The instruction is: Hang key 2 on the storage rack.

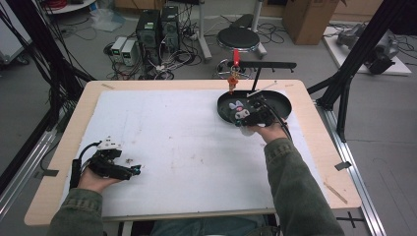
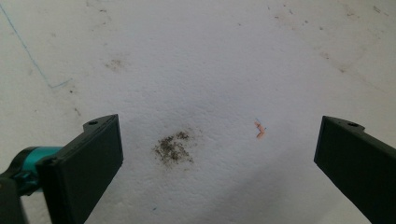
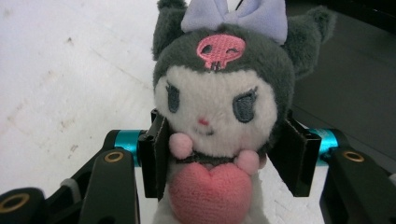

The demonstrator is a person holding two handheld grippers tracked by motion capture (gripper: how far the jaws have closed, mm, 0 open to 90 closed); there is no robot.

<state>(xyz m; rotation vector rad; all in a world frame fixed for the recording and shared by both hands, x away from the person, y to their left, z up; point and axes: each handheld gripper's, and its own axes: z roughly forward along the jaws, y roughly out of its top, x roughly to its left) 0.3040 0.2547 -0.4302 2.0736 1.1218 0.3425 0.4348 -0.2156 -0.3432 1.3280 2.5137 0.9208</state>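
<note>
Right gripper [image 3: 224, 158], fingers clamped on a plush doll [image 3: 222, 107] above the black tray [image 1: 280, 101]; a soft squeeze risks slippage. Left gripper [image 2: 215, 154] fingers spread, empty.

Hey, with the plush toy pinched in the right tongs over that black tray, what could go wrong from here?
1. The right tongs squeeze the plush toy only at its soft sides; the stuffing may give and let it slip out.
2. The toy hangs close over the black tray; a low move might catch the rim.
3. A red hanging charm dangles from the stand just behind the tray; lifting that way could snag it.
</note>
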